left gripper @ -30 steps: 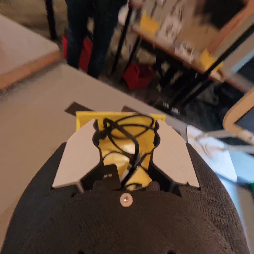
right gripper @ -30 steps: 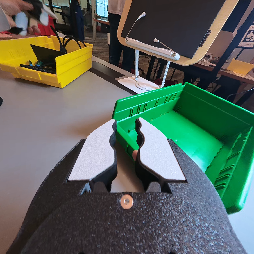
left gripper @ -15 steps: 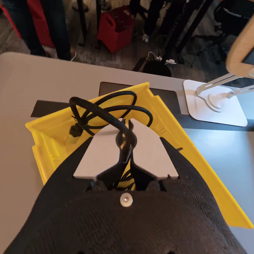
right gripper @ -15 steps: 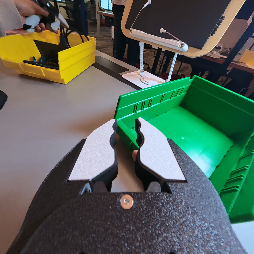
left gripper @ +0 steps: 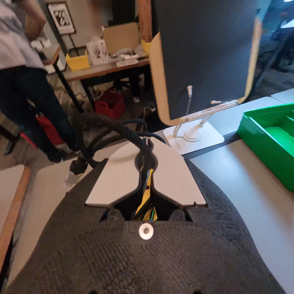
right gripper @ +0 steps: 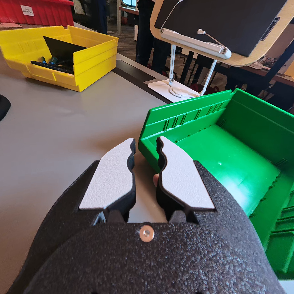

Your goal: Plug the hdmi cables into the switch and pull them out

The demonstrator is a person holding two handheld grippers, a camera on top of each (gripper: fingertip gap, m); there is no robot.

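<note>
My left gripper (left gripper: 147, 143) has lifted clear of the yellow bin (right gripper: 93, 52), jaws clamped on a braided black HDMI cable (left gripper: 120, 127) whose coil hangs off at ten o'clock; one cable is out, nothing plugged yet. My right gripper (right gripper: 146, 148) waits part open and empty over the grey surface (right gripper: 63, 127), beside the green bin (right gripper: 238, 151) at two o'clock. The stand (left gripper: 194, 136) crowds twelve o'clock. I can't tell which item is the switch.
</note>
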